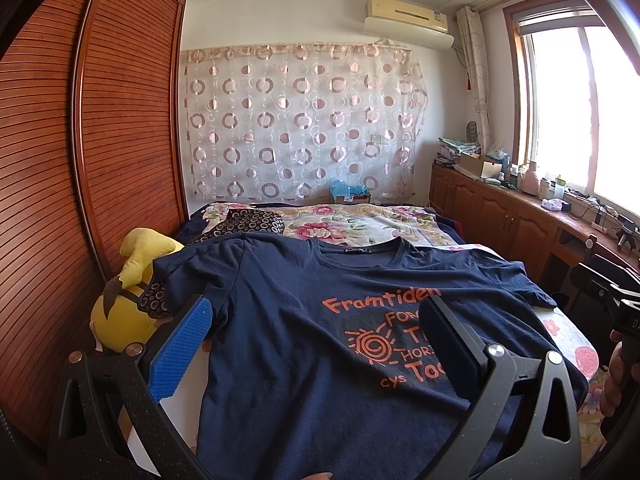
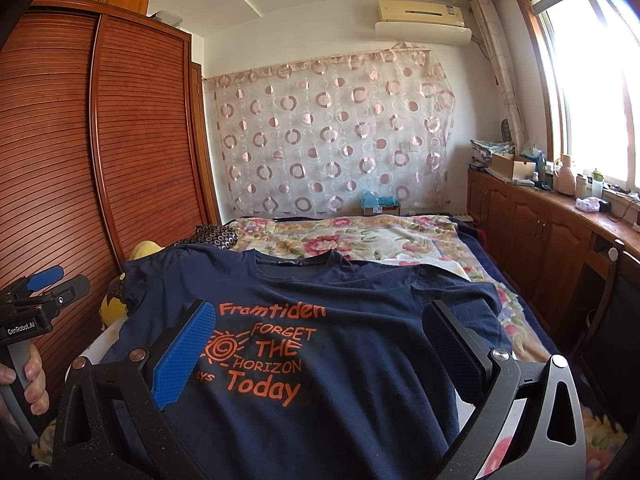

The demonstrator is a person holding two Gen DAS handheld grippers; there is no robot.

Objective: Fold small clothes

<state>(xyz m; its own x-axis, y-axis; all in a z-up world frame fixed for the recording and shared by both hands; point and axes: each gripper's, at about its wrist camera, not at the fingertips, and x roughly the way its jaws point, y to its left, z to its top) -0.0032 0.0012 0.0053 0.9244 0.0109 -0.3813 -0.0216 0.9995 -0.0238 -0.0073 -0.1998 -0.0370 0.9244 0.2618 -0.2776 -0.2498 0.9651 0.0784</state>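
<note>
Nearest, left gripper (image 1: pixel 316 344) with jaws spread wide and nothing between them, hovering above the hem end of the navy cotton T-shirt with orange print (image 1: pixel 320 320). Likewise the right gripper (image 2: pixel 320 344): wide apart, empty, poised over the same hem edge. Straight ahead of both, the shirt spread flat and face up on the floral-patterned bedspread (image 1: pixel 360 220), long axis running away from the grippers, hem close, collar far. Left gripper nearer the shirt's left sleeve beside the yellow plush toy (image 1: pixel 132 280); right gripper nearer the opposite sleeve, toward the wooden window-side cabinets (image 2: pixel 540 232). Probably a matter of each taking its own side.

On the chest, legible in orange: "Framtiden", "FORGET THE HORIZON", "Today", plus a spiral sun. On the left handle seen from the right wrist: "GenRobot.AI". Collar tag beyond the print: too small to read. Farthest, beyond the shirt, the circle-patterned curtain (image 1: pixel 304 128).
</note>
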